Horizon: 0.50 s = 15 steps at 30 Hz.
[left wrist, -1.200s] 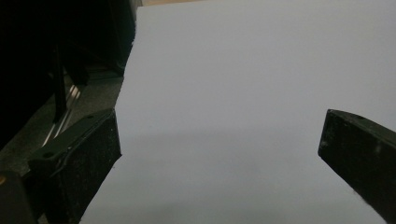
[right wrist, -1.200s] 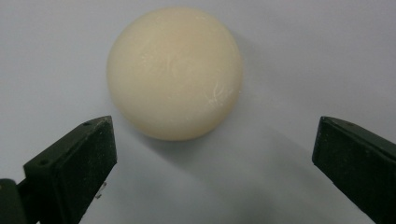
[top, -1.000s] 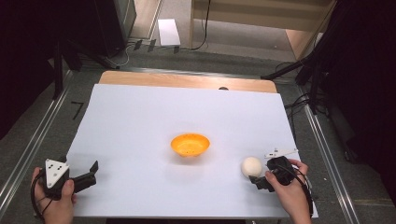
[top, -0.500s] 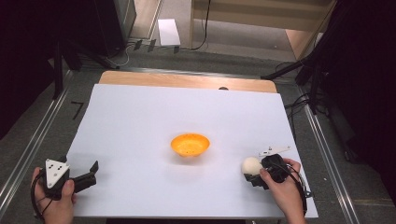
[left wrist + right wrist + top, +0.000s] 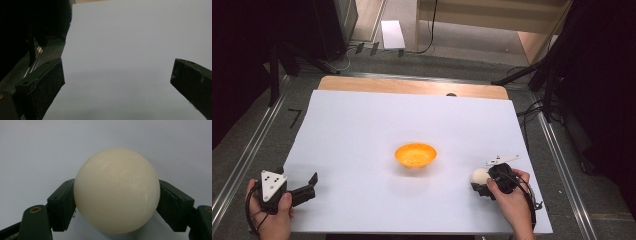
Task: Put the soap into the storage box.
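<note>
**A:** At the near left corner of the white-covered worktop (image 5: pixel 362 130), the left gripper (image 5: pixel 310 184) rests in the person's left hand (image 5: pixel 269 215). Its jaws are spread wide, with nothing but bare white sheet between them in the left gripper view.

**B:** And at centre?

**A:** A small orange bowl (image 5: pixel 415 154) stands alone in the middle of the sheet, upright, with no load visible inside. It is well apart from both grippers.

**B:** What of the right side?

**A:** The right gripper (image 5: pixel 117 203), held in the right hand (image 5: pixel 511 195), has just been closing and now pinches a cream-white ball (image 5: pixel 117 191). One black pad presses each flank of the ball in the right gripper view. In the high view the ball (image 5: pixel 479 175) sits low at the near right of the worktop, right of the bowl; whether it rests on the sheet or has cleared it cannot be told.

**B:** So which step is this?

**A:** By the look of it, the grasp is made and the lift not yet begun. The next move would call for raising the ball clear, carrying it left to the bowl, and keeping the pinch centred, since a smooth sphere could squirt out of flat pads.
</note>
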Motion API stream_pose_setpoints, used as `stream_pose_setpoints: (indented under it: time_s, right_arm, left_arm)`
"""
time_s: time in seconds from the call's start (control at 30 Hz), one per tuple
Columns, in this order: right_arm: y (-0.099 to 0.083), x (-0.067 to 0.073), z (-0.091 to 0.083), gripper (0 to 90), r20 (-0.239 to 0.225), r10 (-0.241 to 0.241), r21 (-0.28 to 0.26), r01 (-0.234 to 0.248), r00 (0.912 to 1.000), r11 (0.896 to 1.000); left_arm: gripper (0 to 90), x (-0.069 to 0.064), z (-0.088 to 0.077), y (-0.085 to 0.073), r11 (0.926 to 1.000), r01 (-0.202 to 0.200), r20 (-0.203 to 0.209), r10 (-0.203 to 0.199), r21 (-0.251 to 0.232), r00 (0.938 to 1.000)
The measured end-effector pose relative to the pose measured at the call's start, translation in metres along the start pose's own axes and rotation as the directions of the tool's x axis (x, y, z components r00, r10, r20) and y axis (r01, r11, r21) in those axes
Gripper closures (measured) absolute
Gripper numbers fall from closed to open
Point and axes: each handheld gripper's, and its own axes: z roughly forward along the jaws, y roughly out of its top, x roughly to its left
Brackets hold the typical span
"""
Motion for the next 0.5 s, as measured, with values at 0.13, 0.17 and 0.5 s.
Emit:
stream_pose_setpoints:
  time_s: [0.13,0.17,0.5]
  right_arm:
    - [0.0007,0.0003,0.0002,24.0,0.002,-0.001,-0.004,0.001,1.0000,1.000]
    - [0.0007,0.0003,0.0002,24.0,0.002,-0.001,-0.004,0.001,1.0000,1.000]
    - [0.0070,0.0055,0.0003,24.4,0.018,-0.028,-0.005,0.028,0.9995,1.000]
  left_arm:
    - [0.0,-0.0002,0.0003,0.0000,1.0000,-0.007,0.001,0.007,0.000,1.0000]
    - [0.0,-0.0002,0.0003,0.0000,1.0000,-0.007,0.001,0.007,0.000,1.0000]
    - [0.0,-0.0004,0.0003,-0.0001,1.0000,-0.007,0.003,0.007,0.000,1.0000]
